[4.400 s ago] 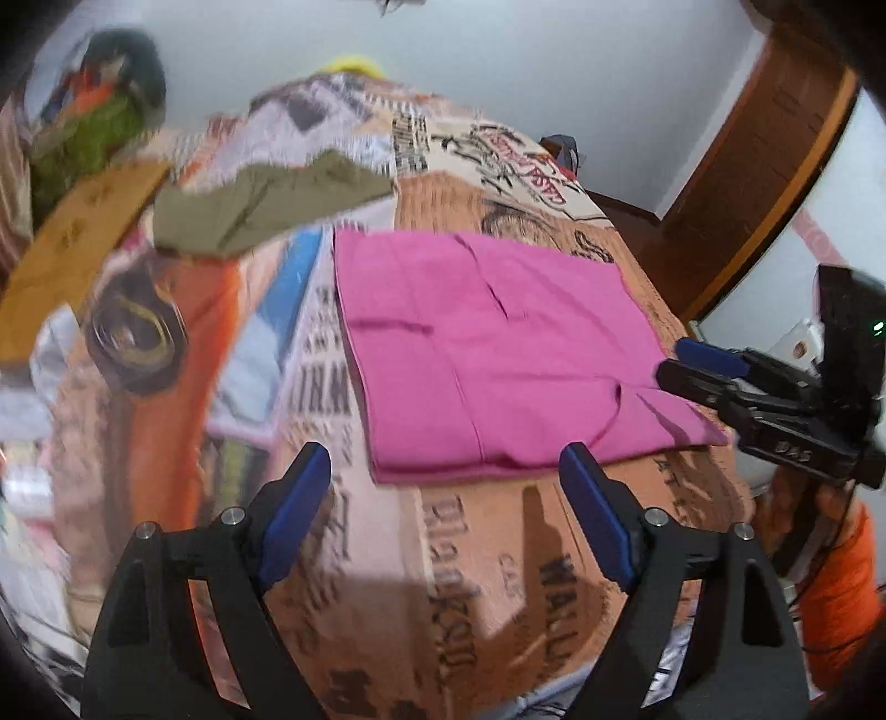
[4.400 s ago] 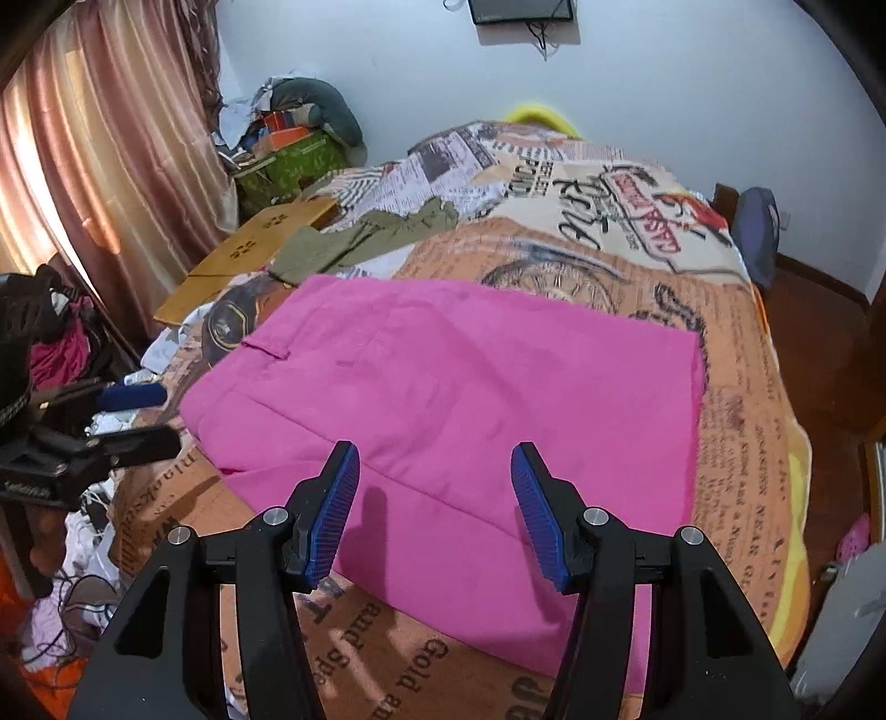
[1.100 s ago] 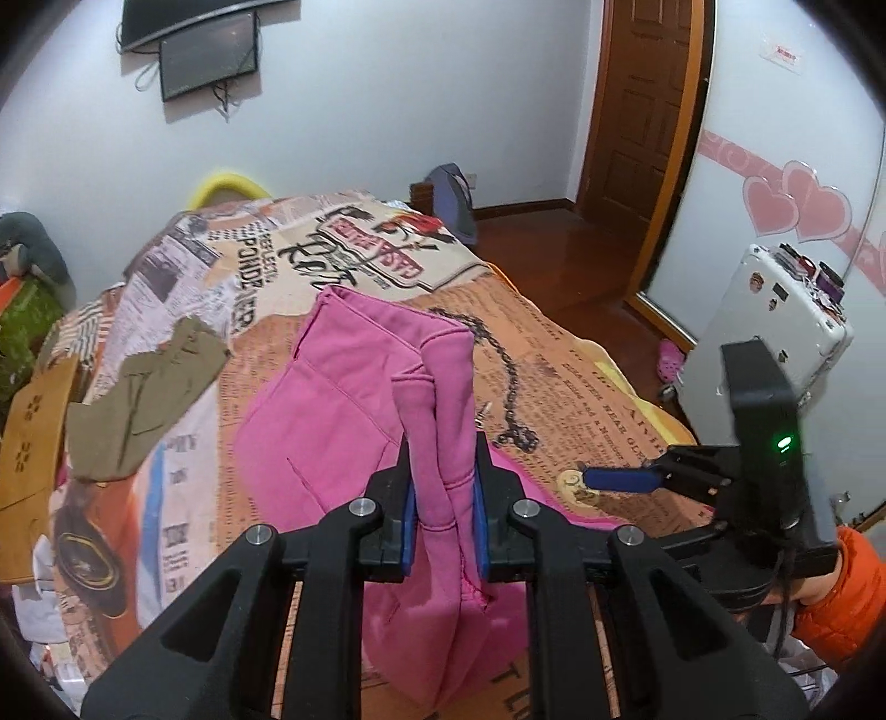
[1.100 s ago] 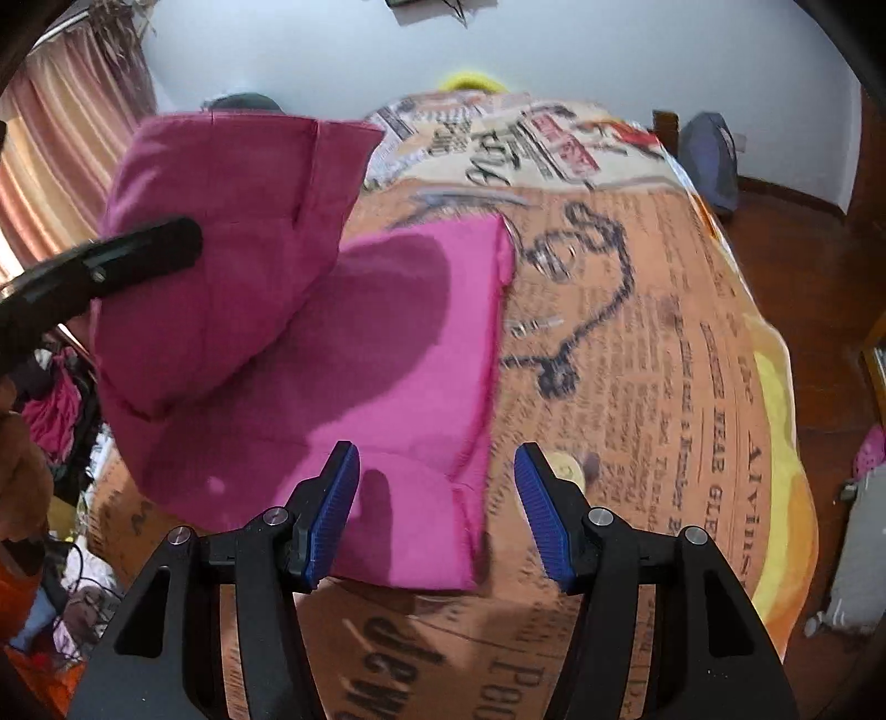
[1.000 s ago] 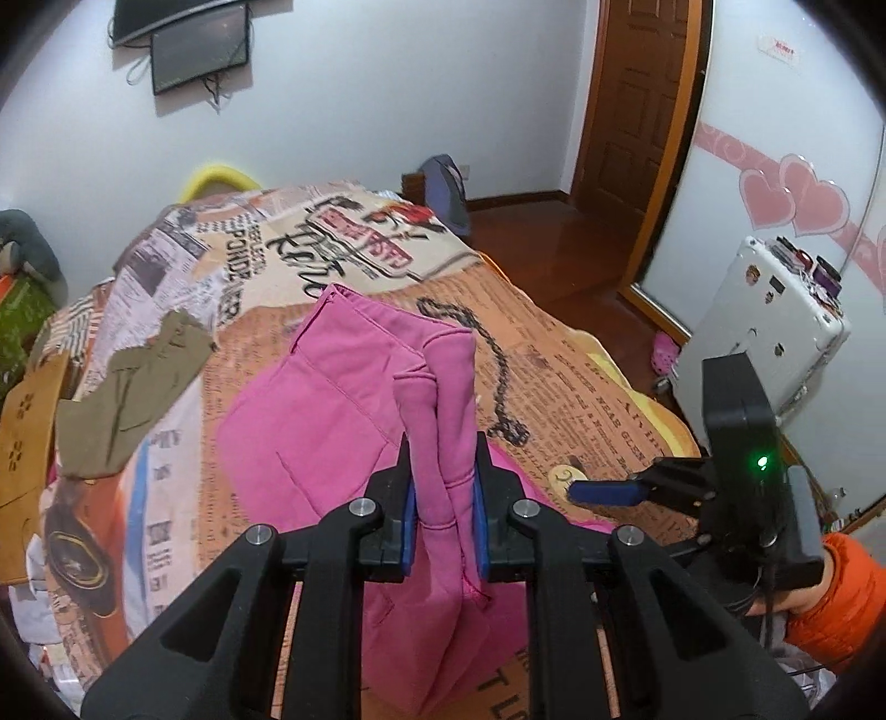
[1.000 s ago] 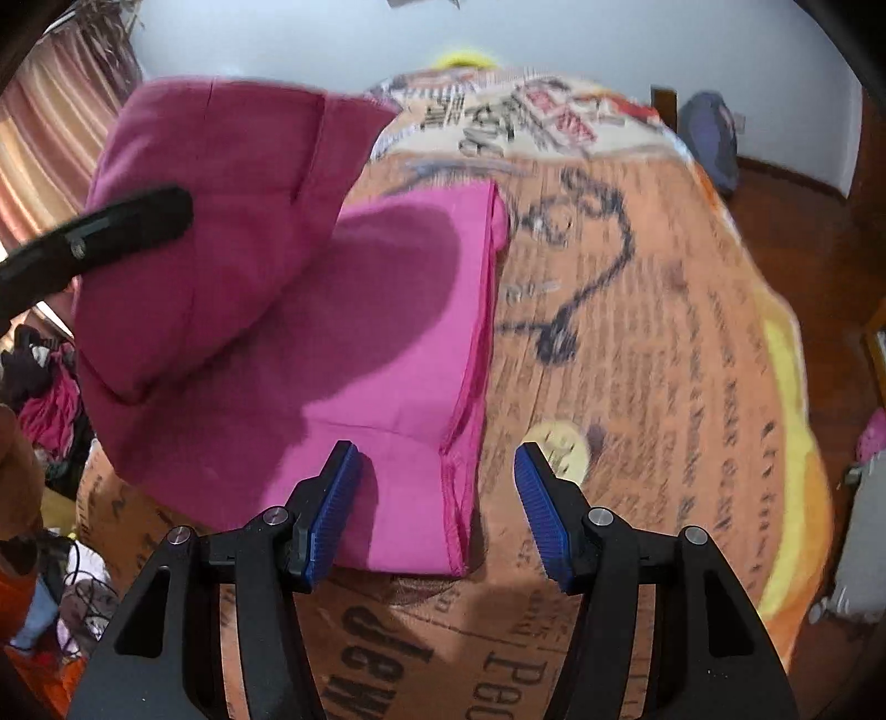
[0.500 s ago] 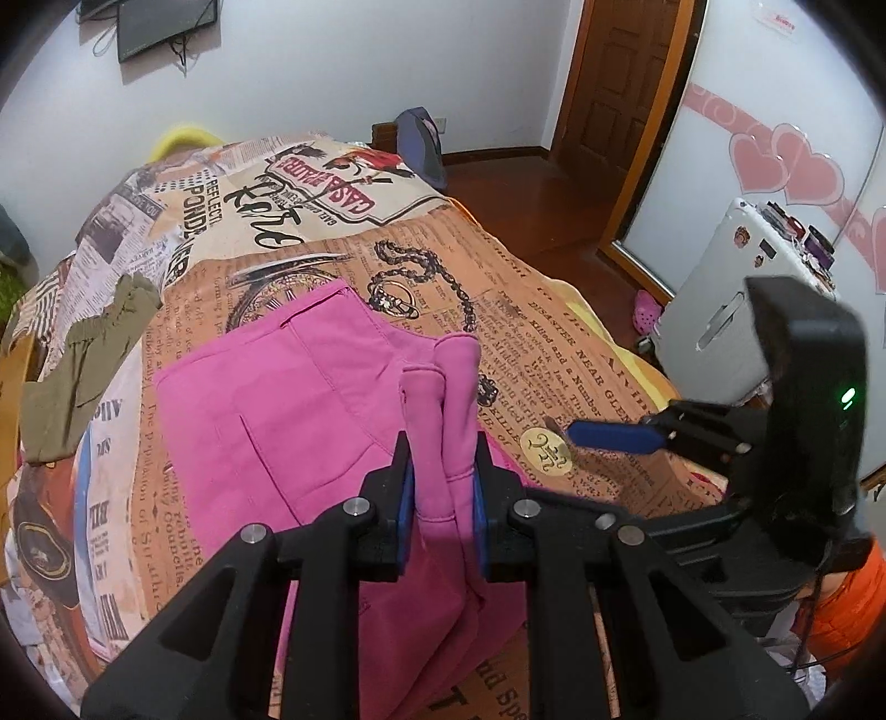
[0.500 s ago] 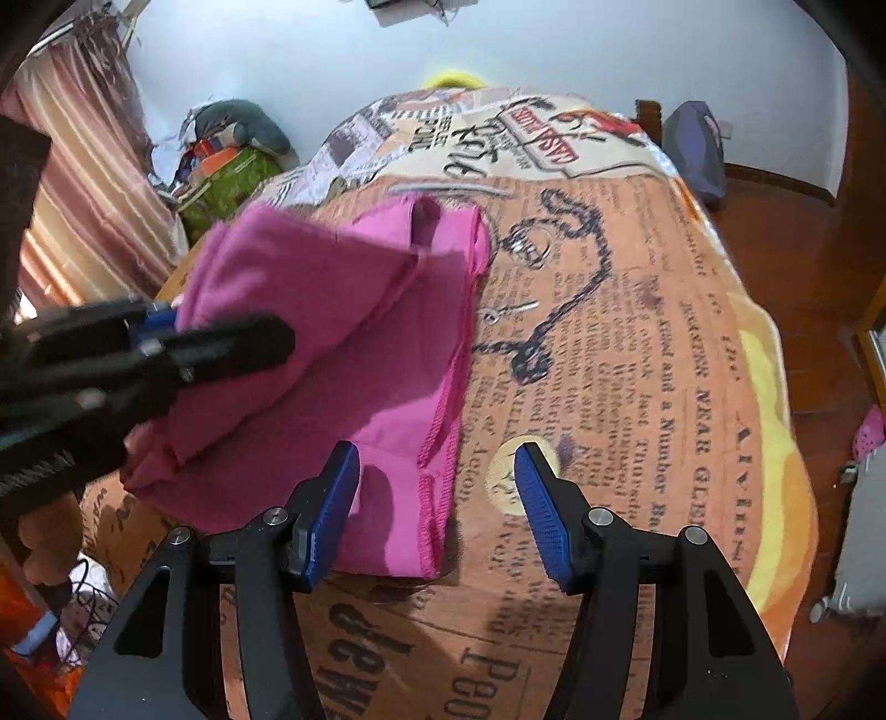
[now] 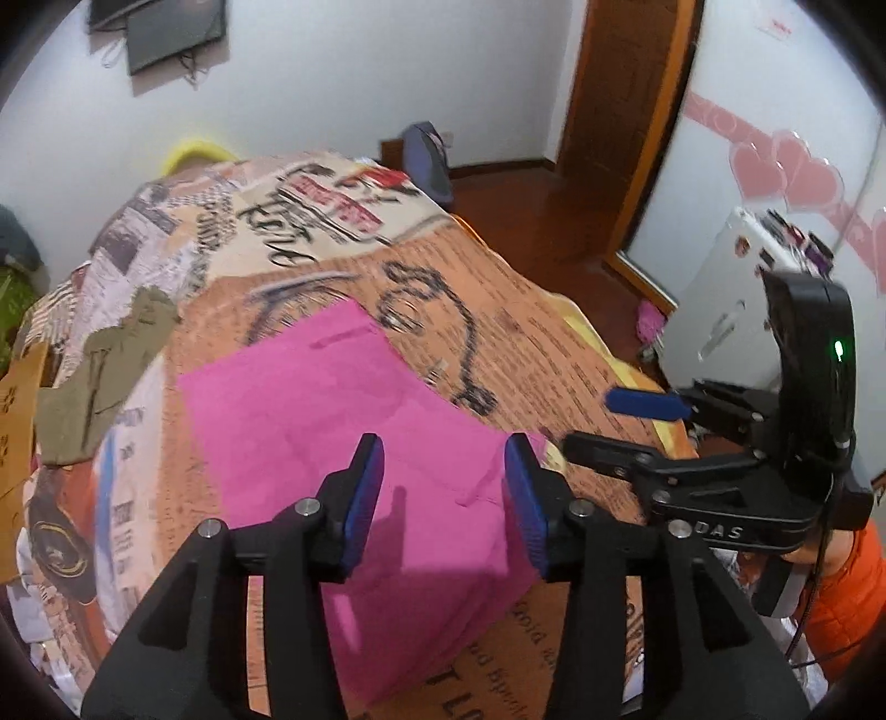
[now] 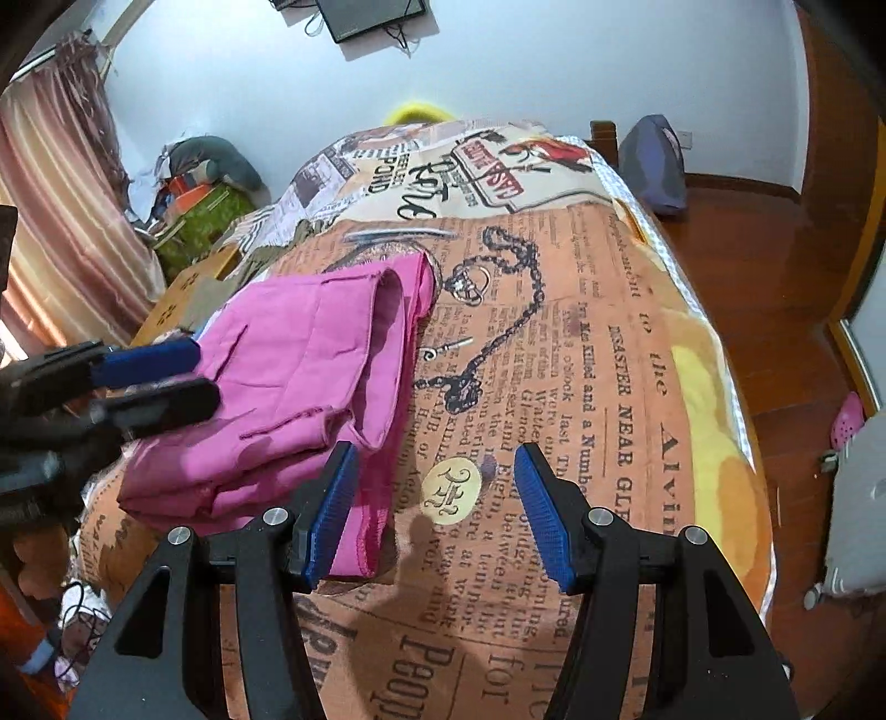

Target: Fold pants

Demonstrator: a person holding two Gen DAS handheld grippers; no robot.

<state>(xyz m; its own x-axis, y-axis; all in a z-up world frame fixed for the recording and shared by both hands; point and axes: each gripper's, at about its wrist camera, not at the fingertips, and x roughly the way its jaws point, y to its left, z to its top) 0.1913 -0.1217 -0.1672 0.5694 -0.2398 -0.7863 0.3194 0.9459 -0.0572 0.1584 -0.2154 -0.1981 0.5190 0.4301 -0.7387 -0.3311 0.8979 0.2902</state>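
left gripper (image 9: 443,487): jaws opening, pink pants (image 9: 354,443) released and lying folded mid-frame.
right gripper (image 10: 434,509): half open, empty.
task: fold laid.

Each camera looks down past its own tongs at the bed (image 9: 554,332); both views share the pants (image 10: 288,354).

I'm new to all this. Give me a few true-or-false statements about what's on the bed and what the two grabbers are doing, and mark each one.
1. The pink pants lie folded on the printed blanket. True.
2. The left gripper is clamped on the pants. False: its jaws are opening, with no cloth between them.
3. The right gripper is open and empty. True.
4. An olive garment lies on top of the pants. False: it lies apart, beside them.
5. A dark screen hangs on the wall. True.
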